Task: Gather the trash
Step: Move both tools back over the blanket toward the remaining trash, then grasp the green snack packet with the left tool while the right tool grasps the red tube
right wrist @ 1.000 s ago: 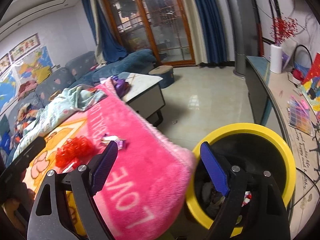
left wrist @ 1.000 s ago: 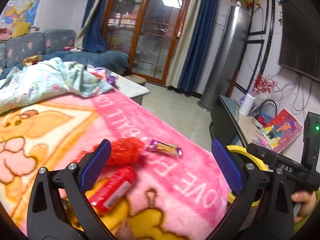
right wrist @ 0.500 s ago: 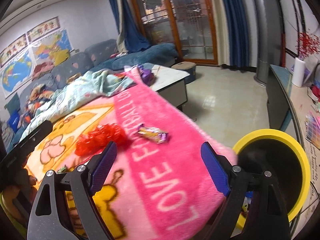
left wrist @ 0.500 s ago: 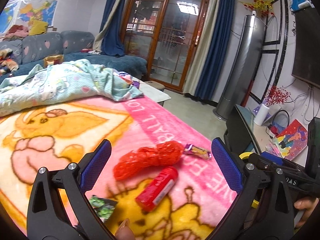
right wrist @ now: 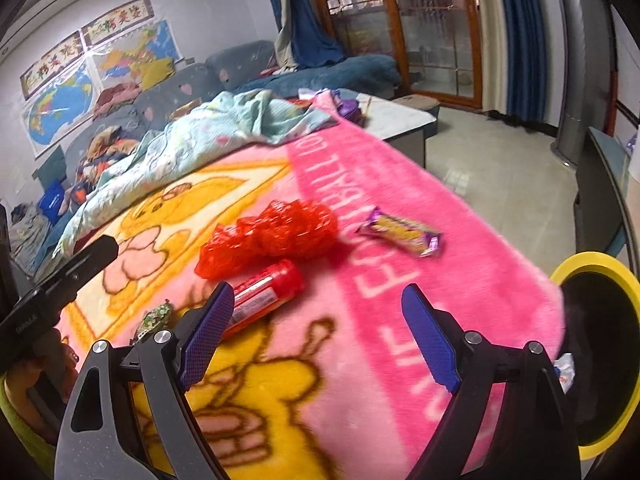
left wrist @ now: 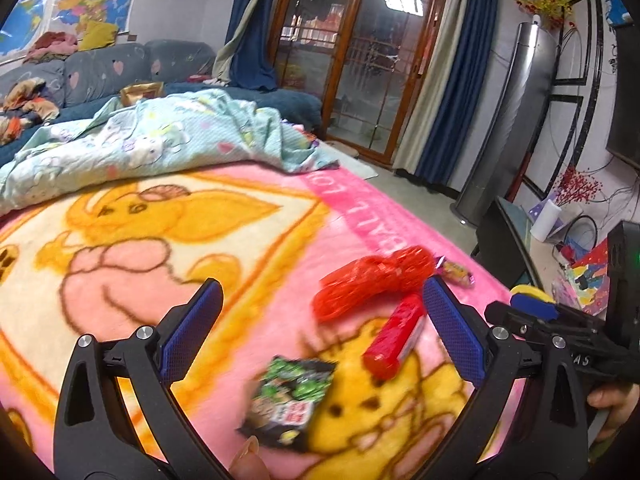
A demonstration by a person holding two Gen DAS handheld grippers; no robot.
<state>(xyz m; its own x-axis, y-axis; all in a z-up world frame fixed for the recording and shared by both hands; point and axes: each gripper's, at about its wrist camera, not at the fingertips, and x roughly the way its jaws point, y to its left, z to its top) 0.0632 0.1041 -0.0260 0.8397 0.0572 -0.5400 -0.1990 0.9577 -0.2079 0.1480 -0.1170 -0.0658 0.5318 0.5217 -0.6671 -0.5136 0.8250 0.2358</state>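
Observation:
Trash lies on a pink and yellow cartoon blanket (left wrist: 160,240). A crumpled red mesh bag (left wrist: 368,280) (right wrist: 272,236), a red tube (left wrist: 394,338) (right wrist: 264,296), a purple and yellow candy wrapper (right wrist: 402,236) (left wrist: 456,270) and a green and black snack packet (left wrist: 292,396) (right wrist: 154,318) lie close together. My left gripper (left wrist: 320,336) hovers open above the packet and tube, empty. My right gripper (right wrist: 316,332) is open and empty too, just right of the tube. A yellow-rimmed black bin (right wrist: 600,348) stands off the blanket's right edge.
A light blue patterned quilt (left wrist: 160,148) is bunched at the blanket's far side, with a sofa (left wrist: 100,72) behind. Beyond the blanket's edge is bare floor (right wrist: 500,168), a low cabinet (left wrist: 516,236) with clutter and a tall grey tower unit (left wrist: 508,120). A hand (left wrist: 612,408) grips the right tool.
Both views have swung left, from the bin onto the blanket. The trash has slid toward the right of the left wrist view, and the green packet has come into sight. Both grippers stay open.

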